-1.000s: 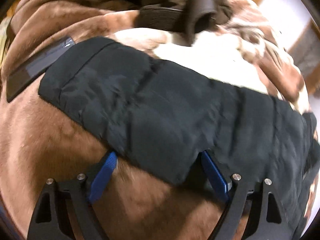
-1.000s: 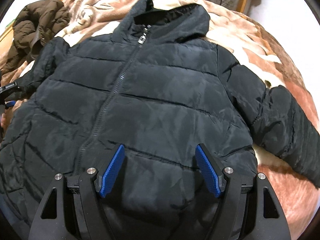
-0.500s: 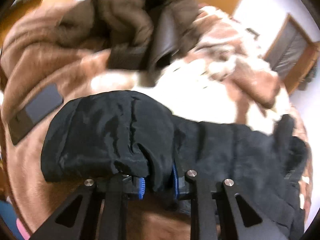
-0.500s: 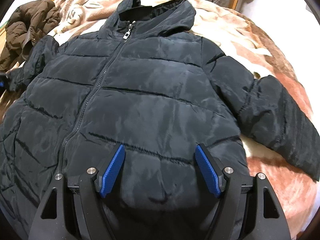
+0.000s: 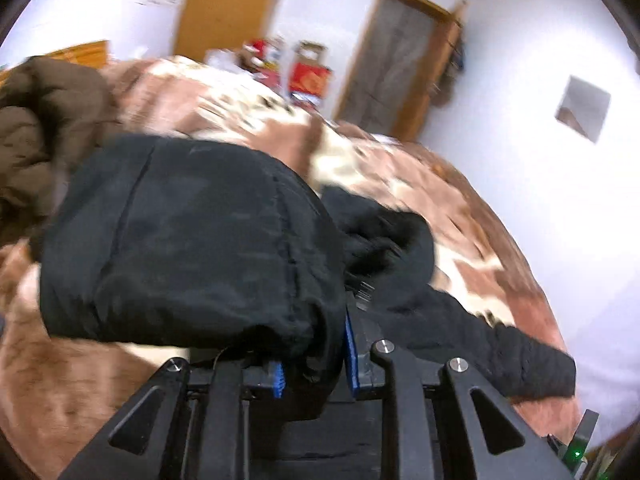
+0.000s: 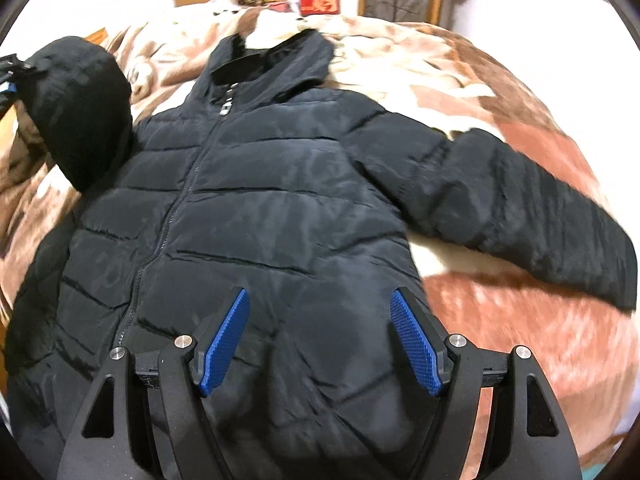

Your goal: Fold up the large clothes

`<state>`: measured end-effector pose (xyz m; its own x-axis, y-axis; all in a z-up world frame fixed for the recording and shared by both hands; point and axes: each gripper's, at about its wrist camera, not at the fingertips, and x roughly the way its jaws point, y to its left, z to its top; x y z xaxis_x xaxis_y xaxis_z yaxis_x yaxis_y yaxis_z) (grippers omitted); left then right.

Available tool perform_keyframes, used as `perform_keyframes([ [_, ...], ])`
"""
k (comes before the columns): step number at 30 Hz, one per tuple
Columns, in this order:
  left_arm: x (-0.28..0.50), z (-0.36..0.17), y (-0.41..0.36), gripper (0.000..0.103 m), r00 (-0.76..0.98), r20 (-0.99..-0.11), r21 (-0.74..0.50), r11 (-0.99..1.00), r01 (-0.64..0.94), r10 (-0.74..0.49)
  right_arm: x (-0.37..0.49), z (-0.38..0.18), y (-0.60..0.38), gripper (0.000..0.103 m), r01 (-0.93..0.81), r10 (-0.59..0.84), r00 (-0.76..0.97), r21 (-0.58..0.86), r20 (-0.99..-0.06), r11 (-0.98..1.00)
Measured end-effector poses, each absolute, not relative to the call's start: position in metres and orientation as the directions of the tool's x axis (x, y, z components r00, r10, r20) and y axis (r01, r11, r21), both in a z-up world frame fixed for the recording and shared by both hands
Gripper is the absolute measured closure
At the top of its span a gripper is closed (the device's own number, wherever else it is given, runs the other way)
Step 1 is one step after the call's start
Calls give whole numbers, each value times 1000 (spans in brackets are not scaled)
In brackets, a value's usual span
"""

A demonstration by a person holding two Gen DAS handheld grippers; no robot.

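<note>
Black padding filled most of both views: a puffer jacket lay face up and zipped on a bed covered by a brown and cream blanket, its hood toward the far wall. The left gripper had its blue pads pressed together on the cuff end of one sleeve, which was lifted off the blanket and bunched into a dark roll in front of the camera; that picture was blurred. From the right wrist view the same sleeve stood raised at the jacket's upper left, beside the shoulder. The right gripper hung over the lower front of the jacket with its fingers spread wide, nothing between the pads; whether it touched the fabric could not be told. The other sleeve lay stretched out flat on the blanket to the right. A brown coat sat heaped on the bed beyond the lifted sleeve. Boxes, one of them red, stood past the head of the bed near a wooden door.
</note>
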<state>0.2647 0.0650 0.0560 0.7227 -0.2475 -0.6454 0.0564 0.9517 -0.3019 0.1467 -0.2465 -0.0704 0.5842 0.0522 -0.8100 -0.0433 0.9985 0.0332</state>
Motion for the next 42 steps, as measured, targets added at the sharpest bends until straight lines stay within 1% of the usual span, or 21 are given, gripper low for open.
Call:
perform_keyframes([
  [3,288,26,16,69,661,-687,-302,946,117,-301,142,-74,-263,30,-22,68,585,68,-808,997],
  [5,296,9,-11,40,622,-706,-321,936,146,-339,140,-80,-273,30,-11,82,585,94,-807,996],
  [6,297,-1,-25,36,602,-712,-336,928,159,-361,139,-82,-277,30,-4,89,583,106,-808,994],
  [7,293,-8,-37,35,583,-718,-347,922,172,-379,140,-85,-282,30,7,93,580,118,-810,993],
  [10,297,-25,-64,33,503,-735,-398,890,223,-455,140,-89,-293,30,28,103,578,145,-810,989],
  [12,293,-23,-76,31,486,-724,-414,872,263,-490,140,-86,-299,30,45,96,587,151,-804,988],
  [13,291,-19,-80,28,482,-715,-422,863,279,-506,141,-83,-301,30,48,95,597,154,-796,987],
  [16,282,-4,-72,27,491,-688,-426,845,324,-535,147,-71,-301,30,44,94,627,155,-773,987],
  [17,280,1,-68,24,503,-682,-418,847,328,-531,151,-68,-300,30,39,94,637,154,-765,987],
  [19,273,5,-60,22,531,-671,-407,856,320,-518,162,-60,-293,30,26,99,658,154,-747,988],
  [22,276,9,-32,18,540,-641,-442,837,322,-546,180,-52,-281,30,15,120,667,174,-735,985],
  [23,275,8,-23,17,555,-639,-426,846,321,-532,185,-49,-277,30,9,127,673,180,-729,984],
  [26,287,-5,4,17,613,-679,-310,915,259,-404,203,-48,-259,32,-31,143,682,167,-718,985],
  [27,296,-15,17,17,613,-707,-281,936,213,-352,212,-51,-252,40,-47,143,679,153,-720,987],
  [28,304,-25,26,17,609,-727,-259,948,182,-316,222,-57,-245,46,-54,138,664,137,-735,989],
  [29,314,-36,37,17,608,-747,-227,962,148,-270,230,-63,-240,58,-61,141,648,133,-748,989],
  [30,324,-47,49,18,603,-769,-191,976,104,-214,242,-71,-234,64,-73,152,629,137,-763,988],
  [33,347,-80,79,23,568,-813,-151,989,8,-129,271,-93,-220,65,-95,149,592,115,-792,989],
  [37,356,-120,97,22,520,-844,-182,982,-50,-130,313,-122,-216,65,-88,100,556,62,-825,994],
  [40,349,-123,88,22,526,-842,-150,988,-23,-116,329,-129,-219,65,-88,74,559,29,-826,996],
  [42,345,-114,87,23,520,-844,-162,987,-13,-132,333,-123,-222,65,-82,74,548,34,-833,996],
])
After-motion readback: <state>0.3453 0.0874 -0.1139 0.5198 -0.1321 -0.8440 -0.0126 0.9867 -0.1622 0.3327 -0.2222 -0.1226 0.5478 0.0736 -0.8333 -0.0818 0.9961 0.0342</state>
